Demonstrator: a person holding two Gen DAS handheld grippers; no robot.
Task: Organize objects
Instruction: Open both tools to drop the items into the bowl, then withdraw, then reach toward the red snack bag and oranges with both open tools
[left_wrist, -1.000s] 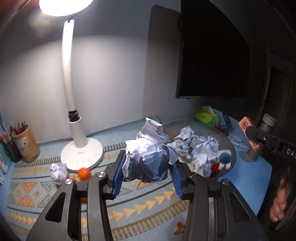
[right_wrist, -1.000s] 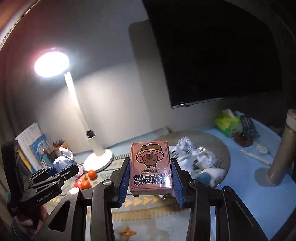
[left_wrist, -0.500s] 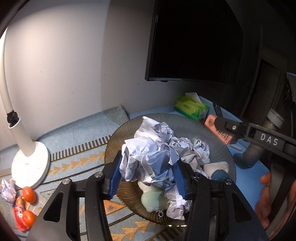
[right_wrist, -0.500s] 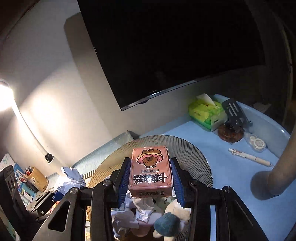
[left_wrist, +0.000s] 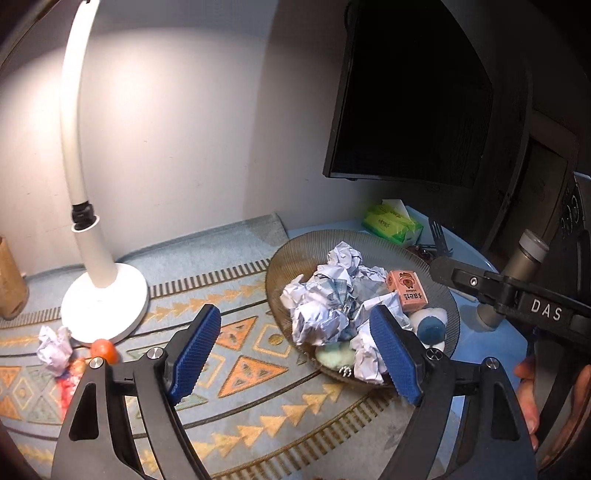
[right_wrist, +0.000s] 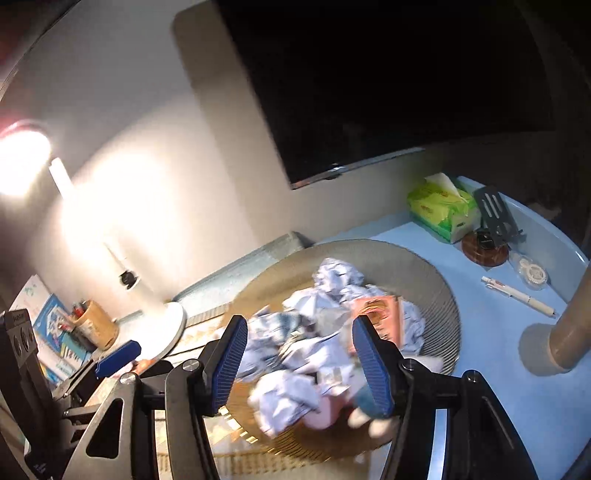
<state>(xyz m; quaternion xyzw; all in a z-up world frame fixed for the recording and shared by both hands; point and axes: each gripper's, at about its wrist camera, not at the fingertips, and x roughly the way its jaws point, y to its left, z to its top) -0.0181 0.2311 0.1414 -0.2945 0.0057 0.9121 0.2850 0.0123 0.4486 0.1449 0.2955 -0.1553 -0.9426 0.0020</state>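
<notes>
Patterned mat (left_wrist: 236, 354) beside heaped ribbed bowl (left_wrist: 295, 258), left claw (left_wrist: 295, 354) and right claw (right_wrist: 297, 363) opening, empty.

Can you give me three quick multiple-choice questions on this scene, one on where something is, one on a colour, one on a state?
1. Where is the pink card box?
A. In the brown ribbed bowl
B. Beside the lamp base
C. On the tissue pack

2. What colour is the tissue pack?
A. Red
B. Green
C. Black

3. What is pinched between the left gripper pads?
A. A paper ball
B. A pen
C. Nothing

Answers:
1 A, the box lies among crumpled paper balls in the bowl.
2 B, its wrapper is bright green.
3 C, its jaws are opening, with nothing touching either pad.
</notes>
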